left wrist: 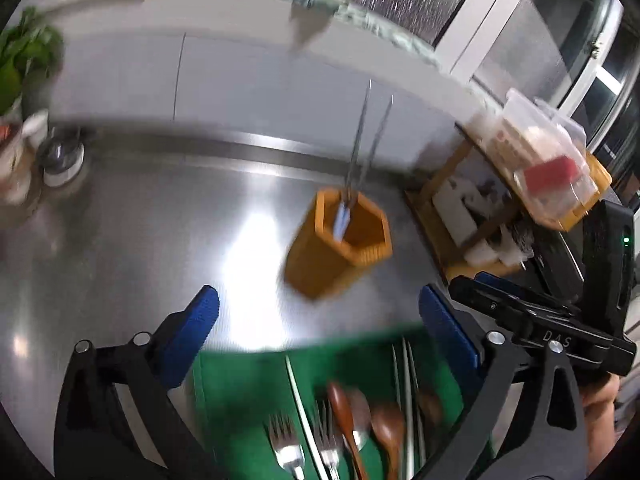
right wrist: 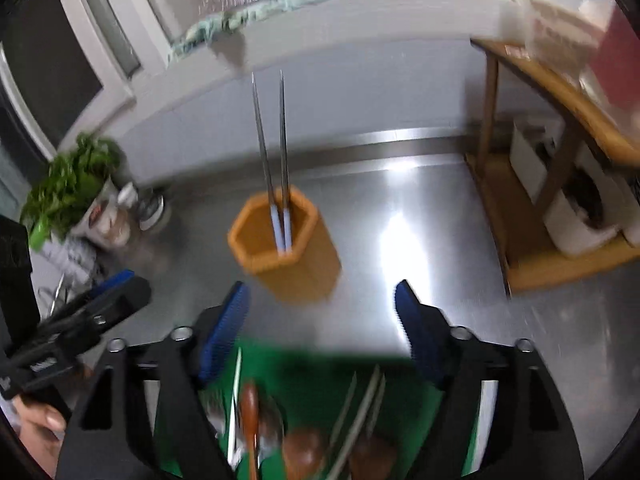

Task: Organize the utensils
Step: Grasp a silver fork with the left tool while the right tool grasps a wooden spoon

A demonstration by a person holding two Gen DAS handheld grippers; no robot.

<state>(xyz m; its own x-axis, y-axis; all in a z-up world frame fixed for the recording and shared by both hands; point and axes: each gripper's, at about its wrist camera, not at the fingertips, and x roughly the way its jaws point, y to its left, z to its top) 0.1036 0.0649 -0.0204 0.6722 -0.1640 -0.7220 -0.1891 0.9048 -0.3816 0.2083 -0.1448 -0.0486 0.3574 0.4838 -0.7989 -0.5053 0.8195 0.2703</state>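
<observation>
Both the left blue-padded black gripper point(left wrist: 318, 316) and the right one point(right wrist: 322, 312) hang spread wide and empty above the green mat point(left wrist: 240, 376) of mixed forks and wooden spoons point(left wrist: 344, 412), while two metal chopsticks point(right wrist: 274, 148) stand in the orange hexagonal holder point(right wrist: 288, 248) on the steel counter point(left wrist: 140, 232).

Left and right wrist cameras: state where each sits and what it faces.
Left wrist: on the left gripper, jaws open, facing the orange holder; the right gripper shows at right.
Right wrist: on the right gripper, jaws open, facing the same holder.
Shared: holder, chopsticks, green tray.
</observation>
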